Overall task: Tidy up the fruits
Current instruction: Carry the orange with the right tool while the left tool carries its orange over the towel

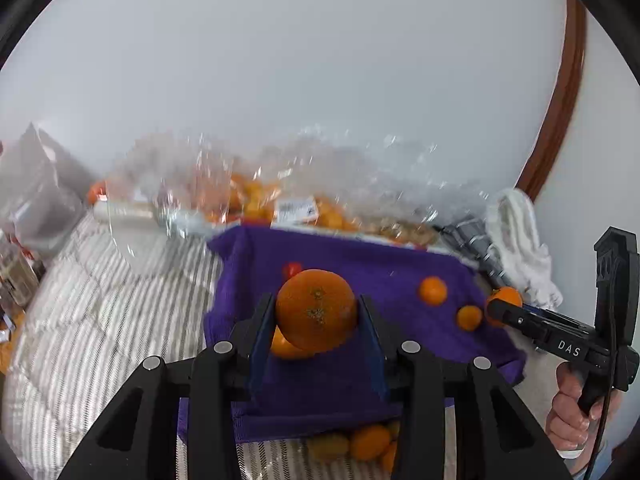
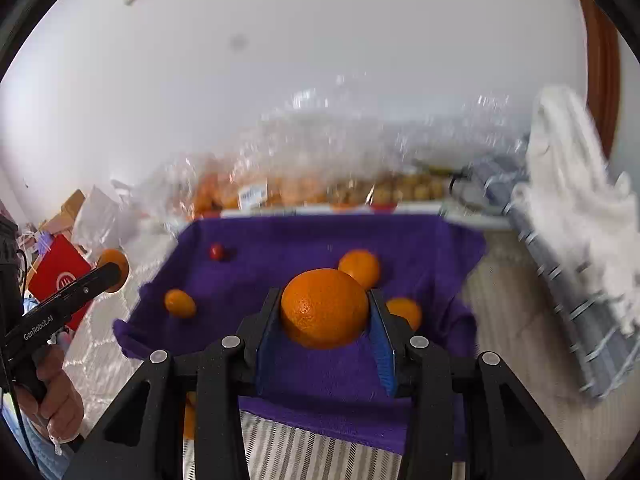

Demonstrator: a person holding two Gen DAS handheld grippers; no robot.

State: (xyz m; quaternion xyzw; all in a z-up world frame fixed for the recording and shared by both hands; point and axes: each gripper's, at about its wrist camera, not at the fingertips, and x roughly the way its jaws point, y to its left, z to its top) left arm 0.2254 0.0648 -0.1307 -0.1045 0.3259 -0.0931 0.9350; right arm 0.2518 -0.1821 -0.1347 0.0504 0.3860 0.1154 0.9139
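Note:
My left gripper (image 1: 317, 305) is shut on a large orange (image 1: 316, 320), held above a purple cloth (image 1: 360, 256). My right gripper (image 2: 325, 300) is shut on another large orange (image 2: 320, 316) over the same purple cloth (image 2: 300, 236). Each gripper shows in the other's view, gripping its fruit: the right gripper (image 1: 498, 308) at the cloth's right edge, the left gripper (image 2: 114, 274) off its left edge. On the cloth lie loose small oranges (image 2: 360, 268) (image 2: 180, 303) (image 2: 406, 312) and a small red fruit (image 2: 216, 251).
Clear plastic bags of small oranges (image 1: 256, 200) lie blurred behind the cloth, and more small oranges (image 1: 360, 442) sit by its near edge. A white towel (image 2: 572, 184) and a striped cloth (image 2: 580, 320) are on the right. A red box (image 2: 56, 276) stands to the left.

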